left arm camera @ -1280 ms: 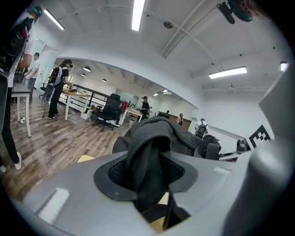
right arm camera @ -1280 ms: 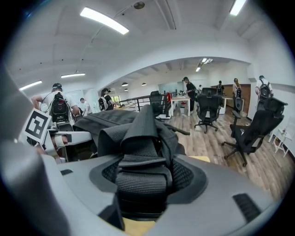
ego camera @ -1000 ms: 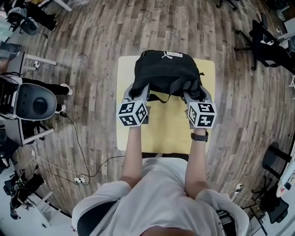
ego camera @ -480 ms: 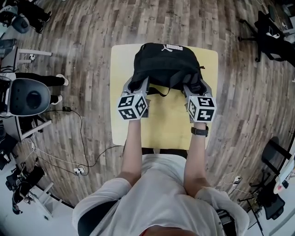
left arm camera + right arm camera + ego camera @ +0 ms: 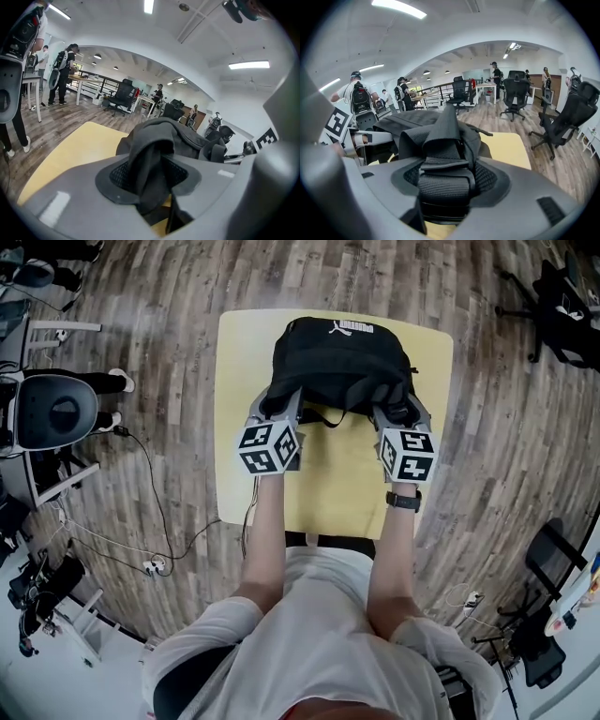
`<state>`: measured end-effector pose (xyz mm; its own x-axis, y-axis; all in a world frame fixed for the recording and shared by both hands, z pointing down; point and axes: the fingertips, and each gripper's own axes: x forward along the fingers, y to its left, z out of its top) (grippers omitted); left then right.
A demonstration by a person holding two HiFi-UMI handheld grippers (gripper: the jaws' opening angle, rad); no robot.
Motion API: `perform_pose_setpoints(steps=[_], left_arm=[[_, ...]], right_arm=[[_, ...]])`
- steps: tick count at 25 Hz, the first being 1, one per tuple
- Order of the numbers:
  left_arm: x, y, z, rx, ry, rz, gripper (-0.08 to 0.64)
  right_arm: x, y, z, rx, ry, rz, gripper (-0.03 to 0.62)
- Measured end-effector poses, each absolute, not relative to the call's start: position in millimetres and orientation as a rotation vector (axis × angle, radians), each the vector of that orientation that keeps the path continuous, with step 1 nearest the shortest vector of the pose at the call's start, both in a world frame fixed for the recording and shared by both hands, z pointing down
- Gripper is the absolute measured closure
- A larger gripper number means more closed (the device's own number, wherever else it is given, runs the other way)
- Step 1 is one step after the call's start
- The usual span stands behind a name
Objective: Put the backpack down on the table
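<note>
Backpack (image 5: 339, 362): black, soft and slumped, rounded top, white logo (image 5: 352, 328) on the edge farthest from me. It sits over the far half of the table (image 5: 328, 484), centred between the side edges. I cannot tell from any view whether its base touches the tabletop. No opening faces the cameras, so its contents are not visible.

Left tool (image 5: 281, 409): at the near left corner of the backpack. In the left gripper view the jaws are drawn in narrow and clamp a bunched fold of fabric (image 5: 150, 159). The fold rises between the pads and runs up into the bag's body.

Right tool (image 5: 399, 414): at the near right corner. In the right gripper view the jaws stand wider and grip a thick webbing strap (image 5: 443, 180), doubled over a padded layer and pressed flat between the pads.

Both tools point away from me and downward, level with each other, with the bag spanning the gap between them. Their marker cubes (image 5: 269, 448) face the head camera.

Table: pale yellow top with rounded corners. The near half is bare.

Surroundings: grey-brown plank floor (image 5: 169, 324). A cable (image 5: 155, 512) trails over the floor left of the table. Black office chairs (image 5: 562, 315) stand at the far right. There is a dark wristwatch (image 5: 405, 502) on my right wrist. People (image 5: 61, 70) stand at desks in the background of both gripper views.
</note>
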<state>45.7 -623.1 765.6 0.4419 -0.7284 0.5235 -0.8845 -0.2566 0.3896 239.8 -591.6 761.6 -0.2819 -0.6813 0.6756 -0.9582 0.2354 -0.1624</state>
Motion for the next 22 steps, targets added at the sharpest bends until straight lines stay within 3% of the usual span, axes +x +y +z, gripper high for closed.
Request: perform_pose_setpoints(steps=[11, 22], left_arm=[[37, -602, 808, 2.027, -1.359, 0.536, 0.387], [16, -595, 818, 2.046, -1.303, 0.651, 0.305]], right_arm=[[237, -574, 802, 1.437, -2.016, 0.801, 0.331], [227, -567, 800, 1.433, -2.001, 0.807, 0.314]])
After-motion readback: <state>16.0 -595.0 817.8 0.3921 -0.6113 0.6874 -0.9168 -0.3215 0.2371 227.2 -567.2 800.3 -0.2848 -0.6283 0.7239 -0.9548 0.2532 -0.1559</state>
